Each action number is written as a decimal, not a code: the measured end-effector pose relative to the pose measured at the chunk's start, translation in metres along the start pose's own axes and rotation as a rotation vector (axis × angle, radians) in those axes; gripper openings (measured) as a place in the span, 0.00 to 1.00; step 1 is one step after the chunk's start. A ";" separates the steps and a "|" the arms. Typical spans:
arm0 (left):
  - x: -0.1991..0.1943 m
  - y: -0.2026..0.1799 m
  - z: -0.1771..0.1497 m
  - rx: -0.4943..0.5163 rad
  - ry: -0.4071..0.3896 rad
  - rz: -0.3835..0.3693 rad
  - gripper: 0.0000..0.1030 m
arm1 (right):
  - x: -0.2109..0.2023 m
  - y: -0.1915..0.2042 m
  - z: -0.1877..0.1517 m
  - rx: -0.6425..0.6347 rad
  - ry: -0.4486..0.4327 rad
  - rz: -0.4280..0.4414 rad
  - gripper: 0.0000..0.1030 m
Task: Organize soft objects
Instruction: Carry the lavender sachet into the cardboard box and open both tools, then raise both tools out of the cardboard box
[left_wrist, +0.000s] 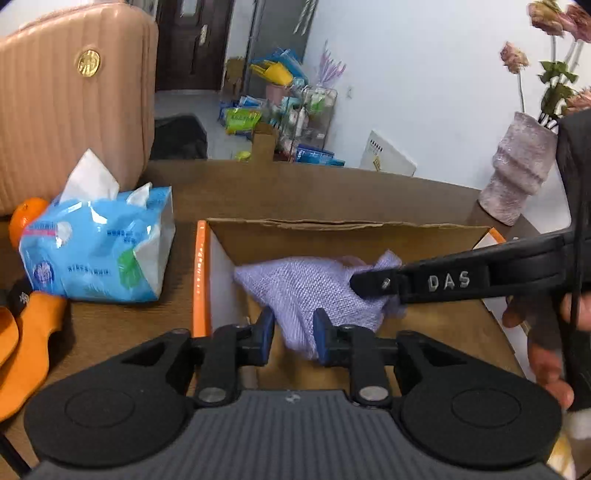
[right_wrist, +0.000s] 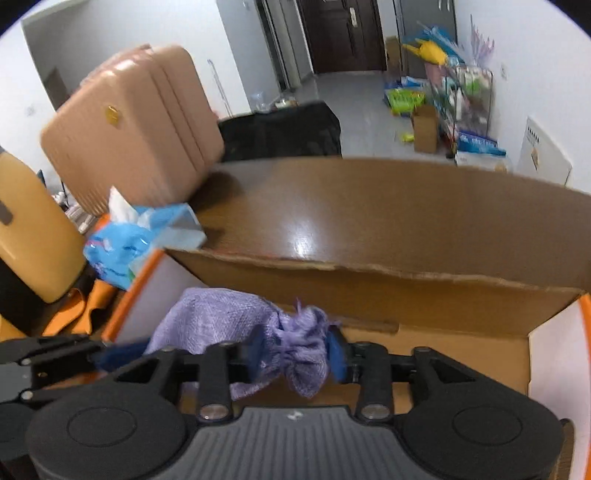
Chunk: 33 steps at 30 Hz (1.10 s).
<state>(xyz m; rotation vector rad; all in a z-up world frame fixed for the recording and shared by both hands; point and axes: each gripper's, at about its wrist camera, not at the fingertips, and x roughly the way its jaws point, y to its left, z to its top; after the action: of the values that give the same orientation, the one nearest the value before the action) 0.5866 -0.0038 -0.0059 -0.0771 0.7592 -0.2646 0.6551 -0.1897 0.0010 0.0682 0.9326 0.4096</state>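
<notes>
The lilac knitted cloth (left_wrist: 314, 295) hangs inside the open cardboard box (left_wrist: 332, 236) on the desk (right_wrist: 369, 206); both grippers' fingers pinch it, left gripper (left_wrist: 293, 338) one end, right gripper (right_wrist: 295, 352) the bunched end, seemingly to lay it flat.

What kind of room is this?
Probably a lived-in home, perhaps an apartment's main room: a pink suitcase stands beside a wooden table, a front door shows behind, and a vase holds flowers.

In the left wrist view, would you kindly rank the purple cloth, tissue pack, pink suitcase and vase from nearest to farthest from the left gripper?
1. Purple cloth, between the left gripper fingers, in the box.
2. Tissue pack, left on the table.
3. Vase, far right, and pink suitcase, far left: too close to call.
</notes>
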 end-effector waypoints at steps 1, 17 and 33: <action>-0.001 0.001 0.002 -0.004 -0.005 0.004 0.39 | 0.001 0.001 -0.002 -0.019 -0.010 0.004 0.53; -0.171 -0.030 0.018 0.057 -0.308 0.089 0.91 | -0.199 -0.009 -0.046 -0.154 -0.326 -0.240 0.86; -0.324 -0.076 -0.079 0.122 -0.547 0.165 1.00 | -0.348 0.020 -0.181 -0.094 -0.660 -0.250 0.99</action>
<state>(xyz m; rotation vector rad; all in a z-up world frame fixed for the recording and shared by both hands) 0.2920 0.0110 0.1661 0.0298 0.2023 -0.1215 0.3231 -0.3223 0.1642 -0.0019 0.2641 0.1745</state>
